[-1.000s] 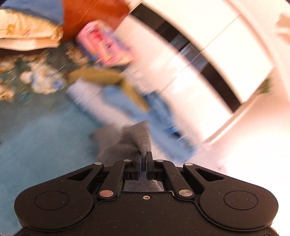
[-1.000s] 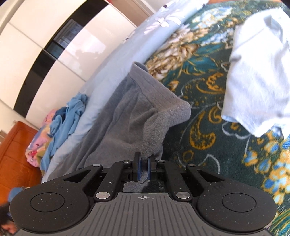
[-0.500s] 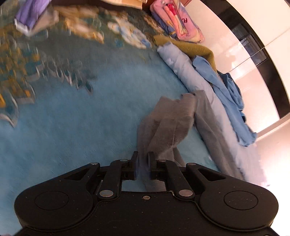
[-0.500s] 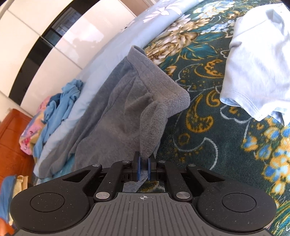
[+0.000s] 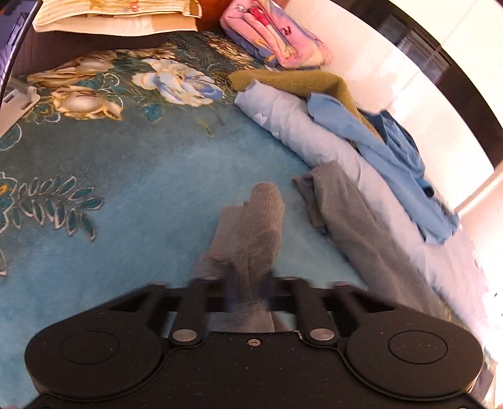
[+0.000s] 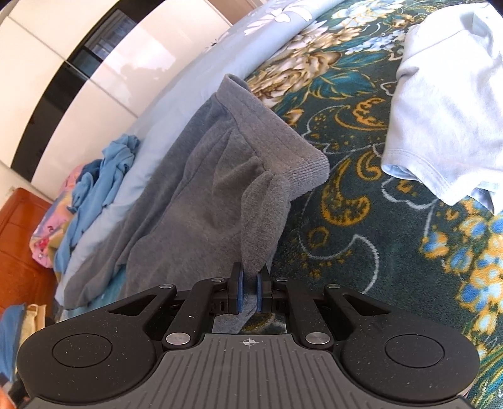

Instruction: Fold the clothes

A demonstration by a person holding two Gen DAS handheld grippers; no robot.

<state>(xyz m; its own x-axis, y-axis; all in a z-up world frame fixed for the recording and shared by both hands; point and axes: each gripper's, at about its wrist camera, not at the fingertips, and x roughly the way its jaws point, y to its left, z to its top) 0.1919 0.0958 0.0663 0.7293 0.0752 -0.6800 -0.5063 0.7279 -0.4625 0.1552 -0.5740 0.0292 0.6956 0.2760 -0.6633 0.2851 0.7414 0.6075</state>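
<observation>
Your right tool (image 6: 250, 291) is clenched on a fold of the grey garment (image 6: 201, 188), which lies along the bed's far edge against the pale blue rolled bedding (image 5: 314, 135). Your left tool (image 5: 248, 295), motion-blurred, has just been closing and pinches the same garment's cuff. Open floral bedspread (image 5: 110, 204) stretches left of it; a white shirt (image 6: 446, 103) lies well apart, right.

A home bedroom: a floral teal bedspread (image 5: 94, 163) fills the frame, folded bedding (image 5: 113, 15) lies upper left, and glossy white wardrobe doors (image 6: 94, 63) stand upper left.
</observation>
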